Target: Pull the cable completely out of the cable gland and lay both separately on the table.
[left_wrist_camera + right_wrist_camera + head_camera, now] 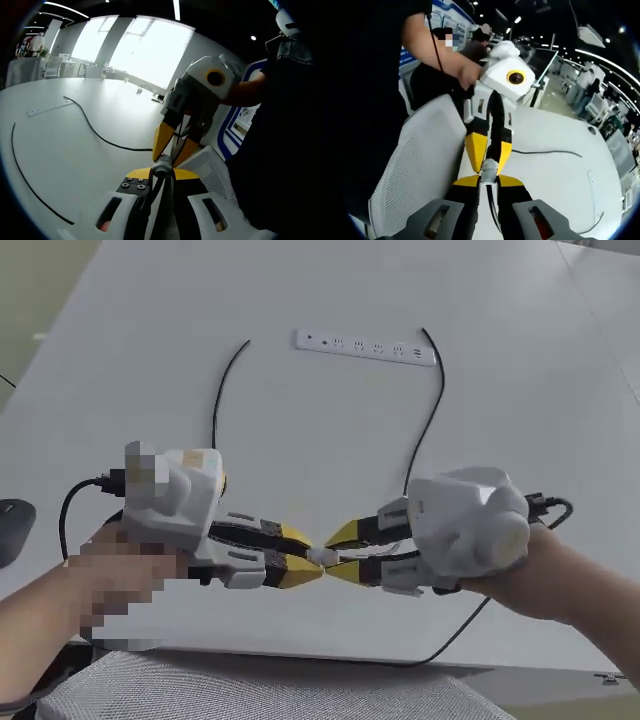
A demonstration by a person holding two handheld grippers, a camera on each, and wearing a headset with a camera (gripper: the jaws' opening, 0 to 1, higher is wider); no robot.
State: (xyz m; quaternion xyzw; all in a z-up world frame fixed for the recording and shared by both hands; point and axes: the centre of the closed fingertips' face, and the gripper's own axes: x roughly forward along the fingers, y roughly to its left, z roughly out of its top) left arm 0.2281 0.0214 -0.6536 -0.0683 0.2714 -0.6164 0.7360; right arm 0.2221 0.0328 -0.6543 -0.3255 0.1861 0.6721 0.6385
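Observation:
My two grippers meet tip to tip just above the near edge of the white table (300, 430). Between the yellow tips sits a small pale cable gland (322, 558). My left gripper (305, 566) comes in from the left and is shut on the gland (162, 165). From the right, my right gripper (340, 558) is shut on the thin black cable (492, 207) that leaves the gland (489, 169) and runs back between its jaws. A black strand (160, 200) also runs back between the left jaws.
A white power strip (365, 347) lies at the far side, with a black lead (430, 410) trailing toward me. Another loose black wire (222, 385) lies on the left. A dark object (12, 528) sits at the left edge. A mesh chair back (250, 690) is below the table edge.

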